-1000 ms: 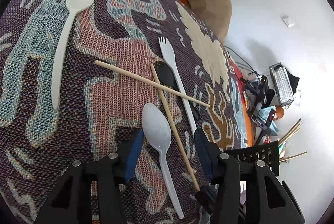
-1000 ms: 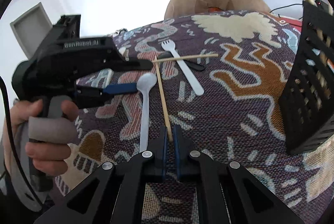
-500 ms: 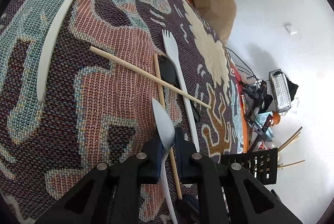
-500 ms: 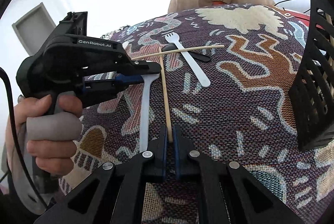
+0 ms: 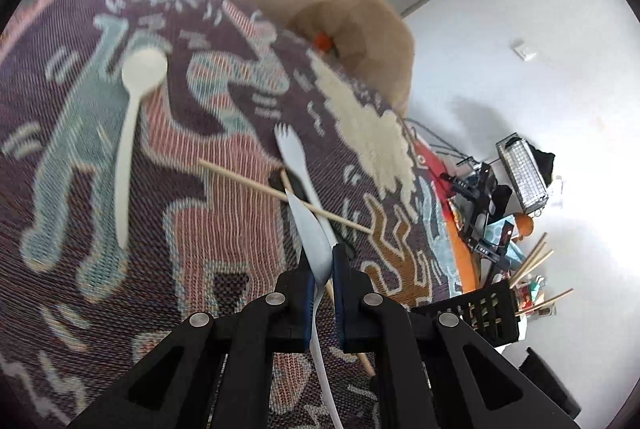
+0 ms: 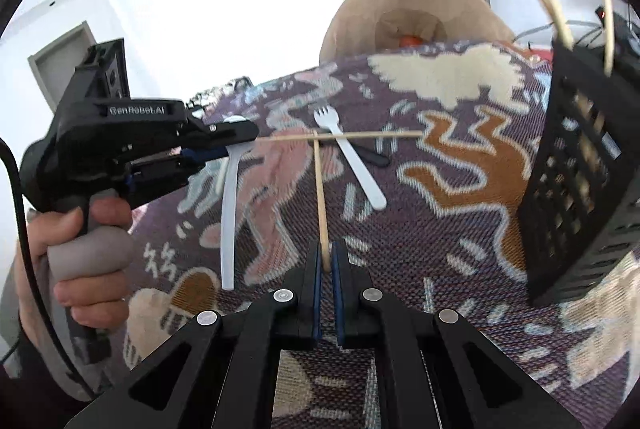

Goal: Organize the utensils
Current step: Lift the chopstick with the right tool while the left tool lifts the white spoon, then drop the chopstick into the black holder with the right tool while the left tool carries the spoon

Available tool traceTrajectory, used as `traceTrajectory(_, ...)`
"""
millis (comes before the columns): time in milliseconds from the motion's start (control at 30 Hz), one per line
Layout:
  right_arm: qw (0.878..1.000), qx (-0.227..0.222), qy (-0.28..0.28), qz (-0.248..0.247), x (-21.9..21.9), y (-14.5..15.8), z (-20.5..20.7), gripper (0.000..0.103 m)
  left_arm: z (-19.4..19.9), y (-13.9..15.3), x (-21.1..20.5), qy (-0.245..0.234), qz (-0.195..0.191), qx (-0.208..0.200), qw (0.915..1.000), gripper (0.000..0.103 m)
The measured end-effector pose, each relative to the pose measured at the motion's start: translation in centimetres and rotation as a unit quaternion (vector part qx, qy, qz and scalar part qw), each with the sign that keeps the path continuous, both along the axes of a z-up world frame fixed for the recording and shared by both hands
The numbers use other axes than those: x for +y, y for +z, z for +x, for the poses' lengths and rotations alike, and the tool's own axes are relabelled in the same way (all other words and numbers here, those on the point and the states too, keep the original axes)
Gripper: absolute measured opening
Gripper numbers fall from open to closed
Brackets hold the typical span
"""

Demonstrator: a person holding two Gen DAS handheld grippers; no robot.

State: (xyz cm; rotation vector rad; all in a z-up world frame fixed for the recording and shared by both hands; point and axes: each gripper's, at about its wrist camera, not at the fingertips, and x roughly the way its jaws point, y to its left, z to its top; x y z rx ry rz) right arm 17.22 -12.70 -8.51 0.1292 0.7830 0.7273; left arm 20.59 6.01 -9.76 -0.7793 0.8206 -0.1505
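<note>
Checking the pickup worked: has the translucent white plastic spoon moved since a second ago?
Yes. The translucent white plastic spoon lay flat beside the white fork; now the left gripper, its jaws just closed, pinches its bowl edge-up, handle hanging.

Two fisheye views, each low over the patterned tabletop (image 5: 224, 229) and angled down along its own fingers.

The left wrist view sits close behind the left hand-held gripper (image 5: 322, 265), facing the far edge and tan chair (image 5: 352, 25). The right wrist view looks from behind the right hand-held gripper (image 6: 326, 261) and takes in the left one from the side. Both share the white fork (image 5: 294, 155), crossed chopsticks (image 6: 340, 137) and black basket (image 6: 580, 165).
</note>
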Motion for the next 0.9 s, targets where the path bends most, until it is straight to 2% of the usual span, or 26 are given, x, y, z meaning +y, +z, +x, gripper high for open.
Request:
traceTrajectory(233,0.998,-0.046,-0.023,0.026,-1.8,3.6,-1.6,0.006,-1.8,3.0,0.0,0.001,0.04,-0.051,0.9979,0.008)
traceTrajectory(400,0.994,-0.082,-0.043,0.05,-3.6,6.4,-2.8,0.006,-2.8,4.4,-0.1,0.001,0.052,-0.073,0.9959,0.008)
traceTrajectory(600,0.99,-0.105,-0.058,0.07,-5.2,8.4,-3.9,0.006,-4.0,6.1,-1.0,-0.006,0.069,-0.1,0.9926,0.008)
traceTrajectory(900,0.977,-0.16,-0.096,0.104,-9.1,13.3,-5.8,0.006,-6.1,9.3,-2.7,-0.011,0.102,-0.149,0.9835,0.008)
